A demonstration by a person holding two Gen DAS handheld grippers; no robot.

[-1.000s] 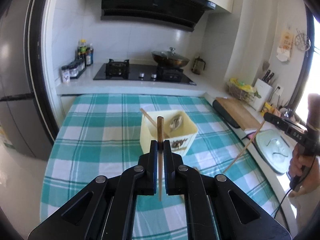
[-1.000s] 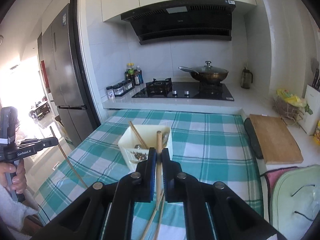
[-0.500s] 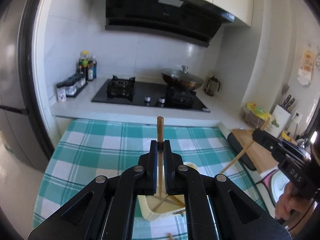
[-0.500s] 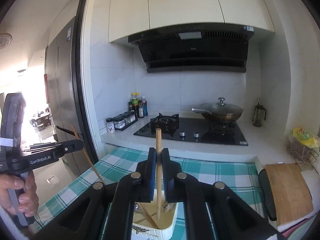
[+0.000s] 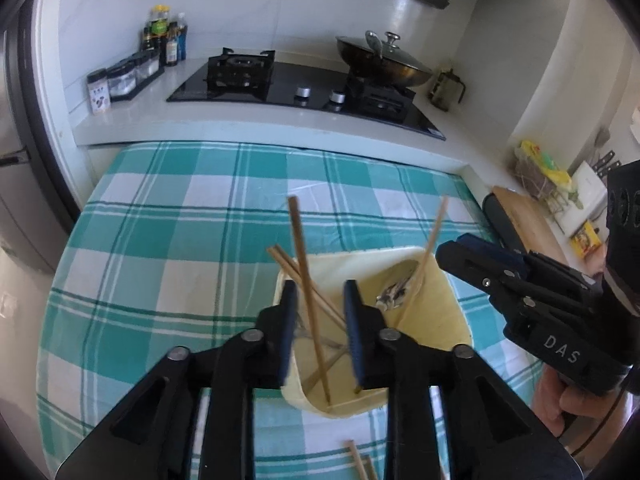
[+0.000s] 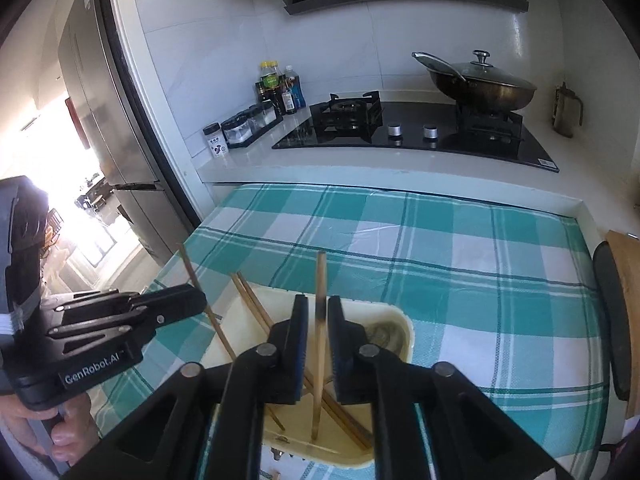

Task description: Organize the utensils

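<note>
Left wrist view shows the left hand-held gripper with jaws just opening, spread around a thin, light, stiff wooden chopstick now standing in the pale yellow plastic bin mid-surface; best pinched mid-shaft.

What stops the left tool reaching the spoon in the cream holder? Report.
Probably nothing: the left tool, its jaws just opened around a loose chopstick, hangs over the holder; the spoon lies uncovered just right.
</note>
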